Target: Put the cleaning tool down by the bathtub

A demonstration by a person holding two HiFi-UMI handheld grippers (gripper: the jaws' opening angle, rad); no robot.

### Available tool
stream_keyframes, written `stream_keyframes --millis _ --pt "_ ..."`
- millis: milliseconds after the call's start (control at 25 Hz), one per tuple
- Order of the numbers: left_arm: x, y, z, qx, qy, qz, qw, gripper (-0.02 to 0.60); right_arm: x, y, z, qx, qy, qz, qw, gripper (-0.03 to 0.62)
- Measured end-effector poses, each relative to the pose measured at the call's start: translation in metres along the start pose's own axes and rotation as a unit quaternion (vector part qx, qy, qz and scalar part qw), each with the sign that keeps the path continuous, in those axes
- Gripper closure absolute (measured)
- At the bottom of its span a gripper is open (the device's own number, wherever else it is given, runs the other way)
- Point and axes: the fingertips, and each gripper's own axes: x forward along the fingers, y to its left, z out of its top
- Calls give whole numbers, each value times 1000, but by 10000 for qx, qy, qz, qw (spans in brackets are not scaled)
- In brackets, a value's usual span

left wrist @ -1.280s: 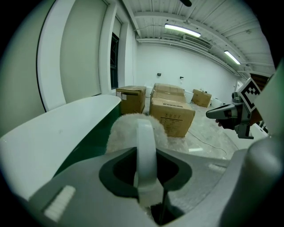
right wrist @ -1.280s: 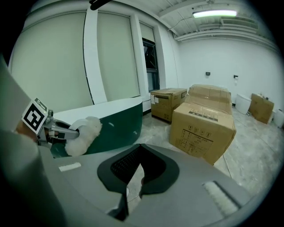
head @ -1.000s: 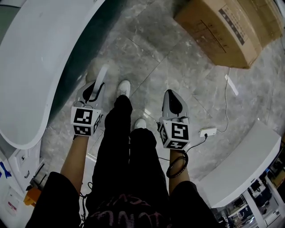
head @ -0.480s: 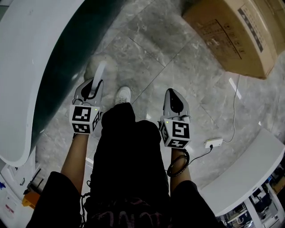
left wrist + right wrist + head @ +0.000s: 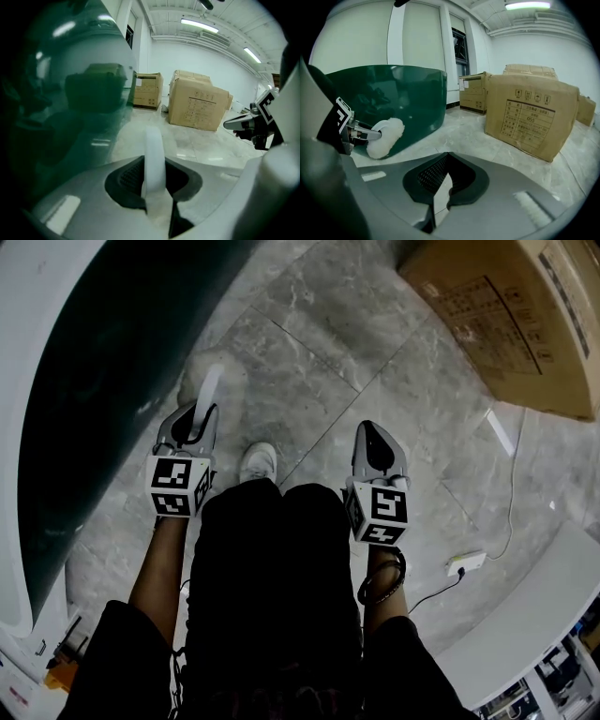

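While the left gripper [image 5: 199,418] is pinching the white handle of the cleaning tool [image 5: 208,395], the tool is hanging low over the floor [image 5: 375,362]. It's sitting just right of the bathtub [image 5: 103,399] and its green wall, with the fluffy head [image 5: 386,137] pointing to the far side. Whether the head is touching the tiles or the tub wall, I'm not able to tell from any view. The right gripper [image 5: 373,432] is riding empty, tongs pressed together, right of the person's legs.

Handling, my read:
- The tool is looking light: a thin flat handle with a woolly pad on the end.
- The handle is looking stiff and probably a bit slick. The pad is looking soft and squashy, so nothing fragile is going down here.
- The grip is sitting on the near end of the handle, which is looking like the right place.
- The weight is hanging off the far end, so the tool may be wanting to pivot as the tongs are easing off.
- Getting the pad resting on the floor before letting go is looking safest.

Counting:
- one cleaning tool
- one bathtub
- two grippers
- at least three cardboard boxes [image 5: 529,117], far right
- one power strip [image 5: 466,563] with its cable, lying near right on the floor
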Motion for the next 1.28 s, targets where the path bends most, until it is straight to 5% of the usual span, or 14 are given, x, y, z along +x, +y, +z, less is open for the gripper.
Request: stream_keyframes --millis 800,1280 --pt "120 10 -113 -20 389 -61 9992 494 106 -20 -123 238 509 178 9983 580" --pt "160 8 -133 64 699 -128 9975 494 147 -17 -157 458 897 424 9940 580"
